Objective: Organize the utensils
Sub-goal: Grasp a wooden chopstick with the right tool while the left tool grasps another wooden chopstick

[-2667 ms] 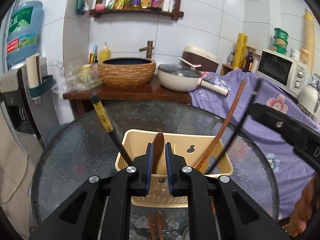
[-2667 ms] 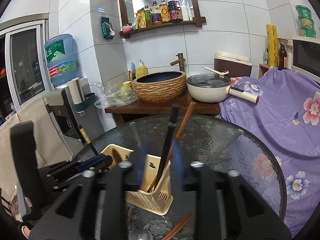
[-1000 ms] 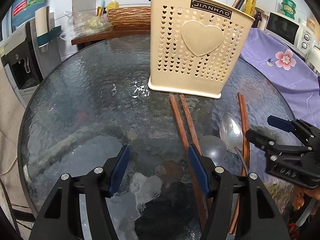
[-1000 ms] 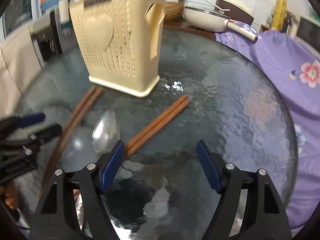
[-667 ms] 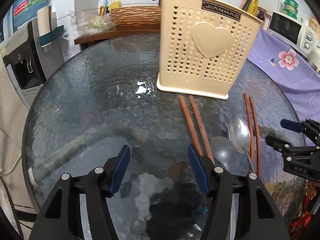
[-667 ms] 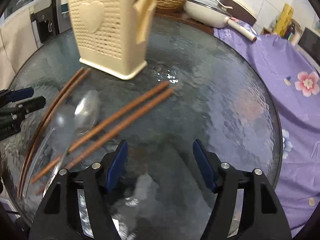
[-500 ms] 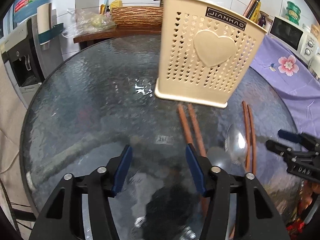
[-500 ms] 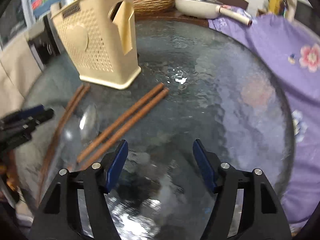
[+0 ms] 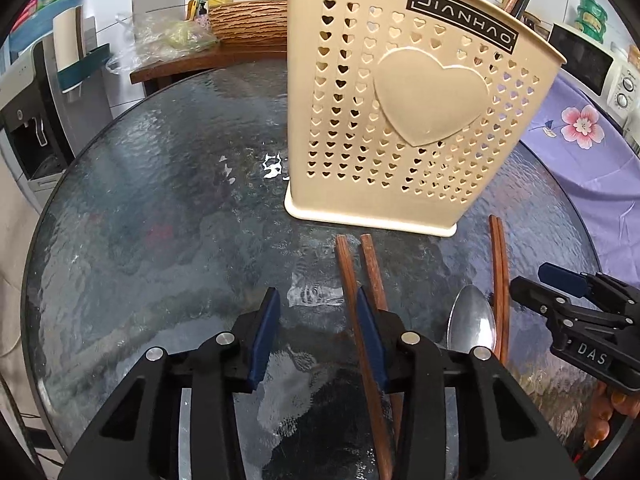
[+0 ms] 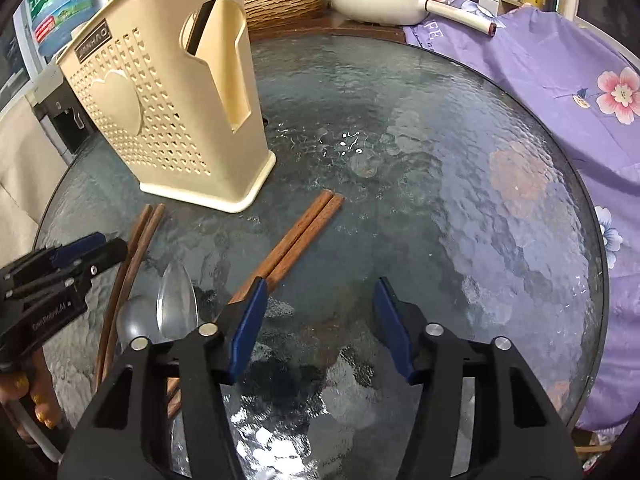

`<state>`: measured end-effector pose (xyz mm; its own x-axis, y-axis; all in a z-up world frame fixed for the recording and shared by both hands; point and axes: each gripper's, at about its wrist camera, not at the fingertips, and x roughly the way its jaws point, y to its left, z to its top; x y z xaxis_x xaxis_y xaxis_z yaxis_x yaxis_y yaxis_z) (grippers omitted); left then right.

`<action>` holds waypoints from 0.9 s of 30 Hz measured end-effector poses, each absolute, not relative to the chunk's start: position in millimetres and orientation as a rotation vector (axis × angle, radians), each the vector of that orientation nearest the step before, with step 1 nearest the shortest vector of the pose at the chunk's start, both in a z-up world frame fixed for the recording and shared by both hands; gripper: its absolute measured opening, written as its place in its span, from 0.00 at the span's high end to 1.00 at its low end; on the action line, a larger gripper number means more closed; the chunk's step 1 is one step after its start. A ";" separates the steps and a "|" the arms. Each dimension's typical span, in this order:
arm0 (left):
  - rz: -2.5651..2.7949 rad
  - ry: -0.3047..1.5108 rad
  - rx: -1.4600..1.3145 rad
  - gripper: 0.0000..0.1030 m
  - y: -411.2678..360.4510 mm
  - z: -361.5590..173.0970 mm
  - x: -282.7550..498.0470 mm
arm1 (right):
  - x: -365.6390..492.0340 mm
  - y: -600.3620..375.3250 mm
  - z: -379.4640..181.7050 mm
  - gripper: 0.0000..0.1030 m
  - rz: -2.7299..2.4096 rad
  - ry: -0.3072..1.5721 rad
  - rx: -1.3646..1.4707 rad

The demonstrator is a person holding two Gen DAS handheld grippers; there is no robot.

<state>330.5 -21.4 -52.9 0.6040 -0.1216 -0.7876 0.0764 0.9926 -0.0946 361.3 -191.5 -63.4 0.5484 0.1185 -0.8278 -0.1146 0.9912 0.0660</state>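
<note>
both sets of jaws were being closed with nothing gripped, over chopsticks (image 9: 348,280) and spoons (image 9: 470,320) laid on the counter (image 9: 160,200) beside the holder (image 9: 404,112).

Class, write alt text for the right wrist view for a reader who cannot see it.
The right tongs, empty and closing, hover over a round glass table beside a pair of brown chopsticks. A cream utensil holder stands upper left; two spoons, more chopsticks and the left tongs are at left.
</note>
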 end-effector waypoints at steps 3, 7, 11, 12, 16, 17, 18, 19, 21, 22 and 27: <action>-0.098 0.917 -0.046 0.63 -17.5 -53.5 332.2 | 361.3 -199.3 -66.1 0.57 0.116 0.983 -0.031; -0.111 0.924 -0.085 0.63 -11.8 -52.5 336.5 | 364.3 -220.5 -65.7 0.57 0.158 0.998 0.152; -0.130 0.908 -0.088 0.62 -16.2 -47.1 339.2 | 368.8 -216.8 -62.7 0.57 0.161 0.975 0.171; -0.136 0.906 -0.086 0.62 -17.4 -46.6 340.4 | 370.3 -213.8 -63.3 0.57 0.164 0.977 0.167; -0.115 0.913 -0.046 0.63 -23.7 -51.4 345.7 | 373.1 -196.9 -67.9 0.56 0.159 0.982 0.109; -0.114 0.917 -0.048 0.63 -23.5 -53.1 346.2 | 372.2 -193.1 -68.6 0.56 0.155 0.974 0.085; -0.111 0.915 -0.052 0.63 -23.5 -54.4 345.1 | 370.3 -191.4 -69.7 0.56 0.163 0.969 0.077; -0.102 0.908 -0.042 0.63 -22.4 -54.7 344.7 | 369.4 -191.3 -70.7 0.56 0.168 0.970 0.076; -0.097 0.905 -0.032 0.63 -20.2 -55.0 344.1 | 368.0 -190.9 -71.3 0.56 0.171 0.971 0.068; -0.096 0.905 -0.029 0.63 -20.3 -55.5 342.5 | 369.1 -189.4 -71.0 0.56 0.172 0.973 0.048; -0.078 0.910 0.001 0.63 -20.9 -56.9 344.7 | 376.0 -180.5 -70.6 0.56 0.142 0.997 -0.026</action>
<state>344.7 -20.9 -56.9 0.6109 -0.0667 -0.7889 0.0678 0.9972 -0.0318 376.0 -180.5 -70.6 0.5342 0.1070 -0.8386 -0.1307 0.9905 0.0431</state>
